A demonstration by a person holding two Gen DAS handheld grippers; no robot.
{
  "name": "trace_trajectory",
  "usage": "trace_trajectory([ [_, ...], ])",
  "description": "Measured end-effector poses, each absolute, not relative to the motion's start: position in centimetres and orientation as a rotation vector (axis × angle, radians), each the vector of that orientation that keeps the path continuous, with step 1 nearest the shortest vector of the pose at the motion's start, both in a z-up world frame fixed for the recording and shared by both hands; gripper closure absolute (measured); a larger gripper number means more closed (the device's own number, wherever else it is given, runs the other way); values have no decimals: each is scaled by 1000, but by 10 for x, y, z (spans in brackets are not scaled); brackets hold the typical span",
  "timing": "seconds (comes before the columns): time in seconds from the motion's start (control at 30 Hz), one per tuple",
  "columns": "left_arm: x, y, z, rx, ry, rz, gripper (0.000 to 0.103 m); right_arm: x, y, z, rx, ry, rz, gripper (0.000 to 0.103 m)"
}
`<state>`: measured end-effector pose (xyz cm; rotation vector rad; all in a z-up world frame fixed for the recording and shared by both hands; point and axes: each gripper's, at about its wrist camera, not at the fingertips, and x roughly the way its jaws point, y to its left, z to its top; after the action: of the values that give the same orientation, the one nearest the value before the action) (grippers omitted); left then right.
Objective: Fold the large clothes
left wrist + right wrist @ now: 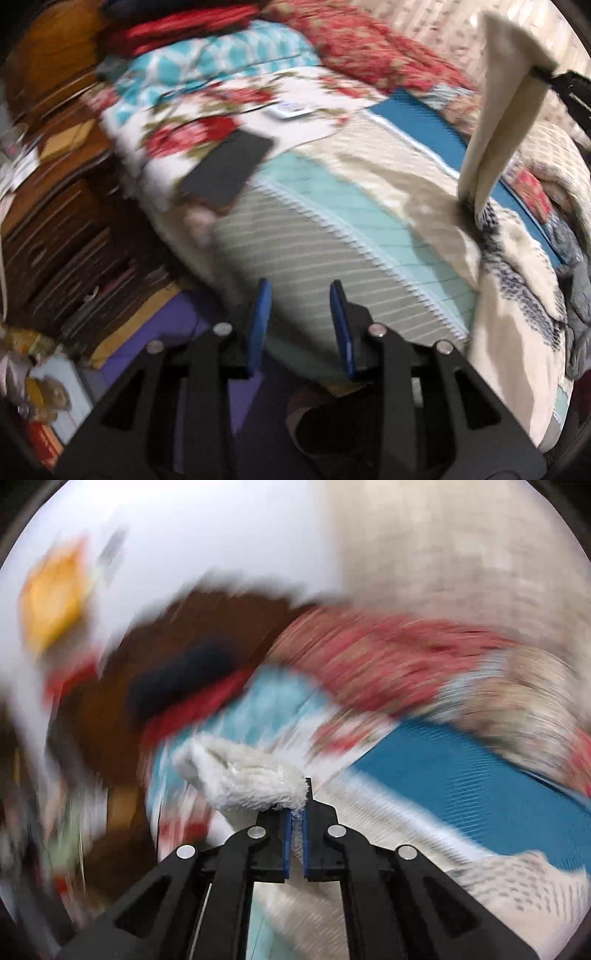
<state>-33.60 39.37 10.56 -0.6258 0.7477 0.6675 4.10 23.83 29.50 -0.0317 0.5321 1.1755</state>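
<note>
The cream fleece garment [498, 122] is hanging in a long fold above the far right part of the bed [321, 236], its lower end reaching down to the bedding near the right edge. The right gripper [294, 814] is pinching the fuzzy white hem of the garment [243, 775] between its blue pads [287, 840], jaws closed tight on the cloth; in the left wrist view the right gripper [543, 75] is showing as a dark shape at the top of the raised fold. The left gripper [300, 295] is hovering over the near edge of the bed with its jaws standing apart and nothing between them. Beneath it, a grey striped quilt panel is lying beside a pale mint one. Farther along the bed, a black phone [227, 168] is resting on a floral blanket [207, 114], and a blue mat [421, 129] is lying toward the far right side. A wooden dresser [55, 206] is standing beside the left edge of the bed. The right wrist view is heavily blurred, so little else is readable there.
</note>
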Motion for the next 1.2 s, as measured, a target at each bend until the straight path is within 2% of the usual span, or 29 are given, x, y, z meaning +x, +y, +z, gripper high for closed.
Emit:
trace_trajectory([
  [0.07, -312, 385, 112, -602, 743, 615, 71, 92, 178, 312, 106, 504, 1038, 98],
  [0.17, -257, 368, 123, -539, 745, 512, 71, 143, 85, 292, 217, 523, 862, 98],
  [0.23, -220, 359, 131, -508, 743, 447, 72, 162, 32, 259, 261, 573, 763, 98],
  [0.43, -54, 305, 146, -350, 767, 215, 71, 188, -100, 110, 456, 812, 494, 98],
  [0.63, 86, 261, 97, -223, 927, 165, 71, 191, -161, 25, 742, 993, 453, 91],
  [0.77, 128, 264, 45, -189, 1079, 221, 71, 179, -201, 31, 871, 947, 478, 81],
  [0.87, 123, 253, 43, -93, 1024, 241, 70, 176, -219, 32, 933, 954, 457, 77],
  [0.93, 116, 245, 45, -23, 1001, 234, 70, 166, -226, 60, 829, 820, 400, 77],
  [1.0, 112, 245, 42, -9, 990, 231, 66, 175, -211, 80, 691, 781, 408, 77],
  [1.07, 111, 253, 36, -52, 992, 258, 50, 192, -188, 89, 559, 802, 442, 76],
  [1.2, 101, 278, 35, -229, 1003, 249, 44, 230, -145, 58, 402, 966, 468, 75],
])
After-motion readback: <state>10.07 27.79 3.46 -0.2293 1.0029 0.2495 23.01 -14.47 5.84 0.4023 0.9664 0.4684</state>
